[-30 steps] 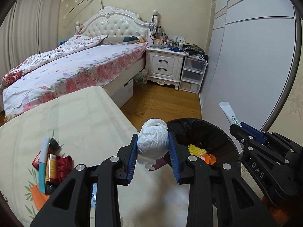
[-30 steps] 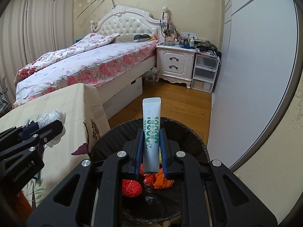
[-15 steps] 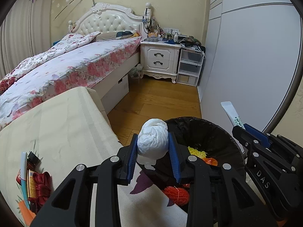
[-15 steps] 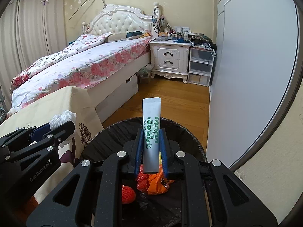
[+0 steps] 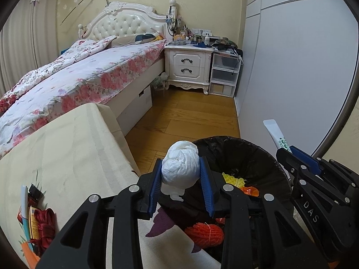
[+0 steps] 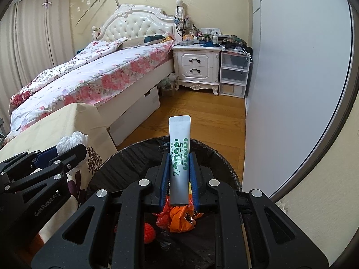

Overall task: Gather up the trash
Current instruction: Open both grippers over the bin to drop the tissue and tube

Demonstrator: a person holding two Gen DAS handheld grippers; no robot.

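Note:
My left gripper (image 5: 180, 174) is shut on a crumpled white tissue ball (image 5: 180, 168), held over the near left rim of the black-lined trash bin (image 5: 258, 150). My right gripper (image 6: 179, 170) is shut on a white toothpaste tube (image 6: 179, 157) with green print, held upright over the bin (image 6: 125, 168). The tube also shows in the left wrist view (image 5: 277, 135), and the tissue in the right wrist view (image 6: 71, 141). Inside the bin lie orange wrappers (image 6: 179, 219), a red mesh ball (image 5: 205, 234) and yellow scrap (image 5: 233, 179).
A table with a cream cloth (image 5: 67, 145) stands left of the bin, with a red ribbon (image 5: 46, 226), a snack packet and a toothbrush (image 5: 24, 215) near its left edge. A bed (image 5: 78, 78), a nightstand (image 5: 188, 67) and a wardrobe wall (image 5: 291, 67) lie beyond.
My left gripper has carried the tissue ball rightward from above the table to over the bin's rim. My right gripper stays over the bin with the tube.

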